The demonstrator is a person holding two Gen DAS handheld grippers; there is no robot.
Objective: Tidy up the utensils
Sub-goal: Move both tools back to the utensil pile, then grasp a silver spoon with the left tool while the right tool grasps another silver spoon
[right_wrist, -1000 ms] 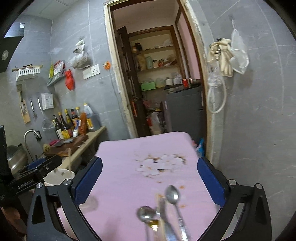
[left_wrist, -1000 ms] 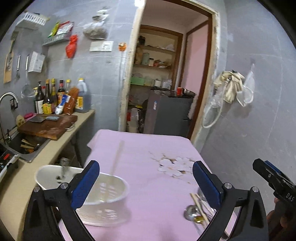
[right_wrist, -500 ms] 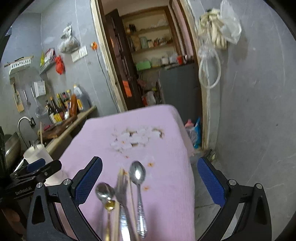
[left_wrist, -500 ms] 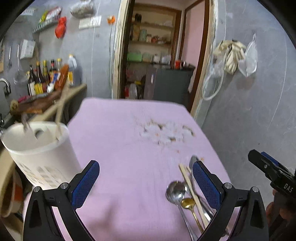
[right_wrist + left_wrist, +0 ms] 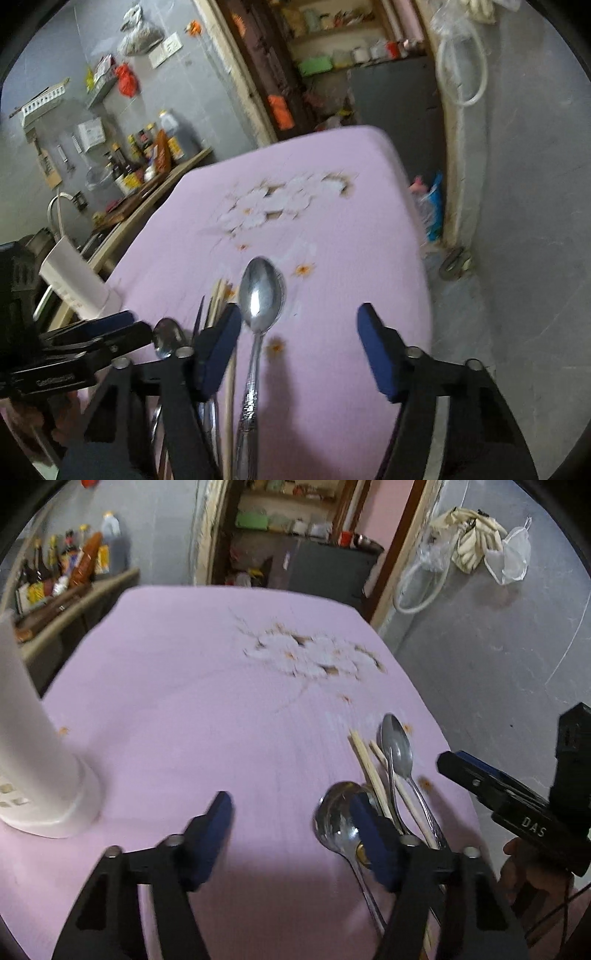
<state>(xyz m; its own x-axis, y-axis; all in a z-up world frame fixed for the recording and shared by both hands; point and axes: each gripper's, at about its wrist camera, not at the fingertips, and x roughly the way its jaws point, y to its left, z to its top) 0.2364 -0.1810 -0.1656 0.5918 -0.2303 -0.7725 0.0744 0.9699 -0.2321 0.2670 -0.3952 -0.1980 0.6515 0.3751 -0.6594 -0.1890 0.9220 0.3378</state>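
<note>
The utensils lie in a loose bundle on the pink tablecloth [image 5: 221, 701], near its right edge: a long steel spoon [image 5: 260, 291], a round-bowled ladle spoon [image 5: 334, 818] just left of it, a pair of pale chopsticks [image 5: 364, 760] between them, and a small gold-coloured spoon partly hidden under the left gripper's finger. Well to the left of the bundle stands the white holder [image 5: 33, 768], where they presumably belong.

The long spoon looks stiff, light and slick; its thin handle lies flat on the cloth, so it is likely to skate away under a shallow pinch. The patterned lower handle seems the better place to take it, across its width. The chopsticks are light and may roll or part.

The right gripper [image 5: 299, 347] has just been closing to about half width; the long spoon's handle runs between its fingers, untouched. The left gripper [image 5: 291, 834] has likewise been narrowing, with only cloth between its fingers, its right finger over the ladle spoon's bowl.
</note>
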